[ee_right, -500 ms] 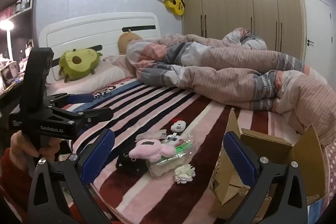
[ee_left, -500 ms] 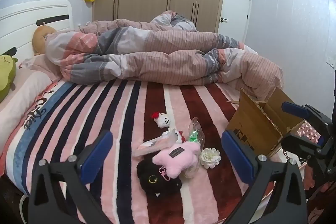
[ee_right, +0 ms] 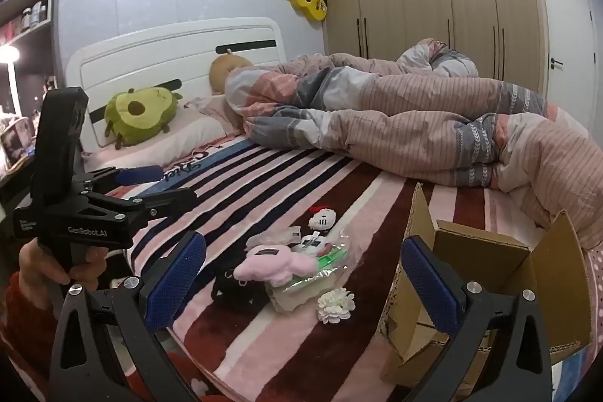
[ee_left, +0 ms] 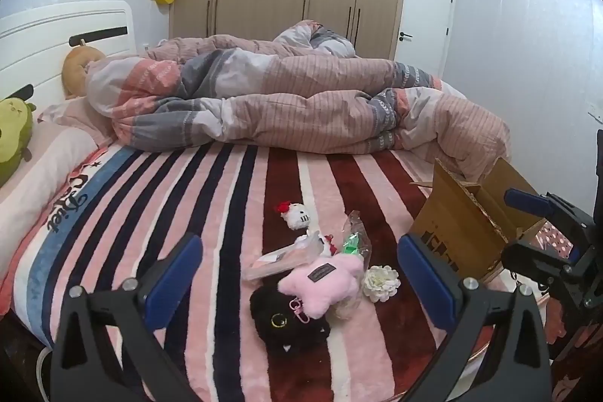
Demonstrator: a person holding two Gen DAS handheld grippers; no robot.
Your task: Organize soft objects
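Two grippers are in view, both with jaws spread wide and holding nothing. The left gripper (ee_left: 299,283) fills the lower part of the left wrist view, its blue-padded fingers (ee_left: 173,272) flanking a pile of soft items at lower centre. The right gripper (ee_right: 303,283) occupies the lower part of the right wrist view, above the same pile.

The pile lies on the striped pink, dark red and navy plush blanket (ee_left: 188,198). It comprises a fluffy pink plush toy with a dark label (ee_left: 322,283), resting partly on a black cat plush with a yellow eye (ee_left: 288,324). A white fabric flower (ee_left: 380,283) lies just beside the pink toy, toward the right. A crinkled clear plastic packet with green contents (ee_left: 354,238) and a small white kitten plush with a red bow (ee_left: 297,215) lie above these, toward frame centre.

An open brown cardboard box (ee_left: 461,228) stands at right of the pile, apart from it. A rumpled pink and grey striped duvet (ee_left: 301,100) crosses the middle of the frame.
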